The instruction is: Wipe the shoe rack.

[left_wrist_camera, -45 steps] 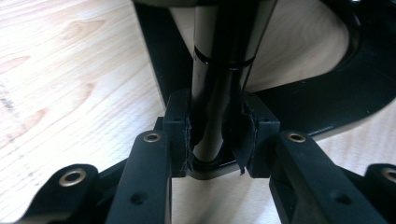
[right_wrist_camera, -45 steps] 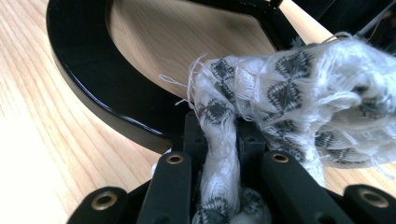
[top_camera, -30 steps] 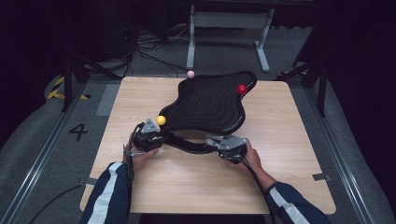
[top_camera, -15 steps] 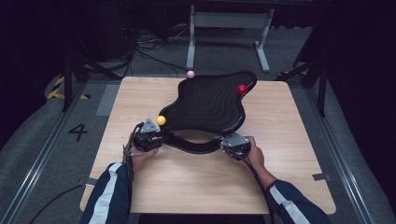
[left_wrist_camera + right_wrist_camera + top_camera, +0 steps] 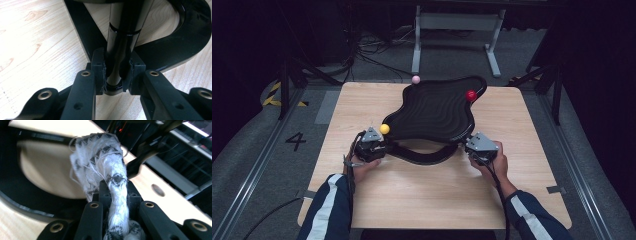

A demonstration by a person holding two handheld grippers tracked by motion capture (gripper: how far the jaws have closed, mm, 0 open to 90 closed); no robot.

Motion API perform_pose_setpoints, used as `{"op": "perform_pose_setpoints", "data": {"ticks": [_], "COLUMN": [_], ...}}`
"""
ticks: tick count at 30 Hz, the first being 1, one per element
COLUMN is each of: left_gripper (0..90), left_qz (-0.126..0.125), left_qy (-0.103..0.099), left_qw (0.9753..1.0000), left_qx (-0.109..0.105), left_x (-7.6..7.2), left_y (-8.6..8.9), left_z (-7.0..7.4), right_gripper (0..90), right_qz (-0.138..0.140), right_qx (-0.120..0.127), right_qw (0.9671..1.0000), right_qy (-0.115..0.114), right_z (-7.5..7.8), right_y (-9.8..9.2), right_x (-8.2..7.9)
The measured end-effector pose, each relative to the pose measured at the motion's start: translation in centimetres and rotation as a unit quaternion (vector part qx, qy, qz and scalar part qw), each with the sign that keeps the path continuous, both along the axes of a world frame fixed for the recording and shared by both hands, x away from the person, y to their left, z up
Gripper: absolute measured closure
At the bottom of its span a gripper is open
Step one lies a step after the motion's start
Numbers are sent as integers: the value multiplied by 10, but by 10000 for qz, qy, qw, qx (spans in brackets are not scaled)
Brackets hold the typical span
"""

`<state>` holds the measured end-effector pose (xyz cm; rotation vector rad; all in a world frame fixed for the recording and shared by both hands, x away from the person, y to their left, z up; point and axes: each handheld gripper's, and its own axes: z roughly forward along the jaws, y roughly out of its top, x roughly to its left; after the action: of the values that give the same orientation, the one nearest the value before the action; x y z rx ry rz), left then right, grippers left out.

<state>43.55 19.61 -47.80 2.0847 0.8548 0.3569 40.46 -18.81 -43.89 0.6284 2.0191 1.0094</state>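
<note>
- A black wavy tray (image 5: 432, 110) is seen in the high view on the wooden tabletop (image 5: 437, 195), set across the middle and reaching toward the far edge.
- A curved black base (image 5: 422, 155) is seen under the near side of the tray, arching toward the near edge of the tabletop.
- The left gripper (image 5: 371, 145) is held at the near left end of the base, between the centre and the left edge of the tabletop.
- In the left gripper view, the left gripper (image 5: 116, 75) is seen pinching a glossy black post (image 5: 122, 37); both pads are pressed against the sides of the post.
- The right gripper (image 5: 481, 147) is held at the near right end of the base, toward the right edge of the tabletop.
- In the right gripper view, the right gripper (image 5: 117, 192) is seen clamped on a frayed white and black cloth strip (image 5: 105, 160), which rises from between the jaws.
- A yellow ball (image 5: 384, 129) is seen at the near left tip of the tray, just beside the left gripper.
- A red ball (image 5: 470, 95) is seen at the far right rim of the tray.
- A pink ball (image 5: 415, 79) is seen at the far rim of the tray, over the far edge of the tabletop.
</note>
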Motion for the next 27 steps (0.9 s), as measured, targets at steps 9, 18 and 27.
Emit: {"op": "perform_pose_setpoints", "data": {"ticks": [9, 18, 27], "left_gripper": [725, 727, 726], "left_qz": [-58, -168, -96], "left_qy": [54, 25, -37], "left_qw": [10000, 9998, 9999], "left_qx": [-20, -36, 56], "left_x": [1, -3, -11], "left_y": [1, -4, -9], "left_z": [0, 0, 0], "right_gripper": [799, 800, 794], "right_qz": [143, 553, 818], "right_qx": [26, -246, -359], "right_qw": [9998, 9960, 9913], "right_qy": [-138, 658, 966], "right_z": [4, -22, -32], "right_y": [5, 19, 27], "right_x": [-5, 6, 6]}}
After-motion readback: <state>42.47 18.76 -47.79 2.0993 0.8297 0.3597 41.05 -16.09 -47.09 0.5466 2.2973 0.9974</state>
